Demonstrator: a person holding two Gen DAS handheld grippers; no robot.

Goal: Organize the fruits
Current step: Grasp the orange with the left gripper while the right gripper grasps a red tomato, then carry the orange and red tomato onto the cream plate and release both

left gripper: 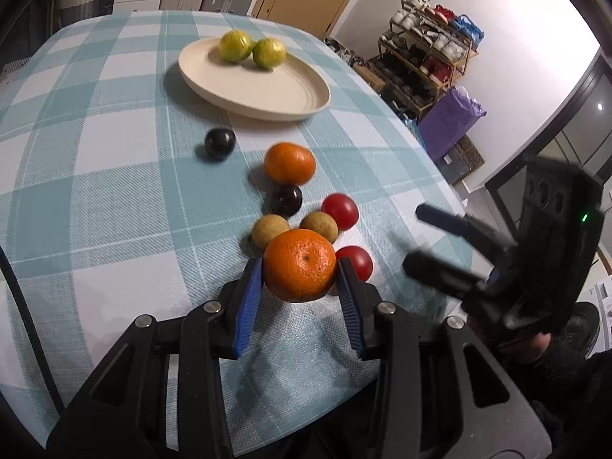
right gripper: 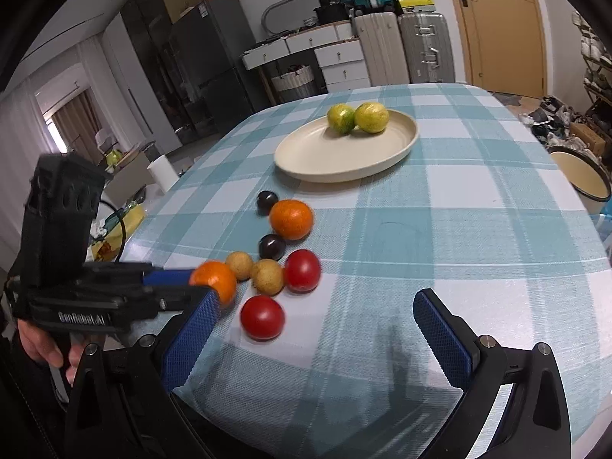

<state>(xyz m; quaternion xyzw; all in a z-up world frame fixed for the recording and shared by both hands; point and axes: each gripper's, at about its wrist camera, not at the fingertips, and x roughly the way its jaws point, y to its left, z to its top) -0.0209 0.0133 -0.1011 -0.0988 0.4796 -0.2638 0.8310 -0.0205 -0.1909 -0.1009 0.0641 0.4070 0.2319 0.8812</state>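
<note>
i have the near mandarin [left gripper: 299, 264] clamped between the left gripper [left gripper: 300, 267] pads at the near end of the fruit cluster, right gripper [right gripper: 313, 329] jaws wide and empty, so next i judge a lift and carry to the far cream plate [left gripper: 267, 103] beside the two green citrus [left gripper: 236, 46].

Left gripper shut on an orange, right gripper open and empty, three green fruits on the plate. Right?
Not quite: the plate holds two green fruits, as the right wrist view shows. The left gripper is shut on the orange; the right gripper is open and empty.
</note>
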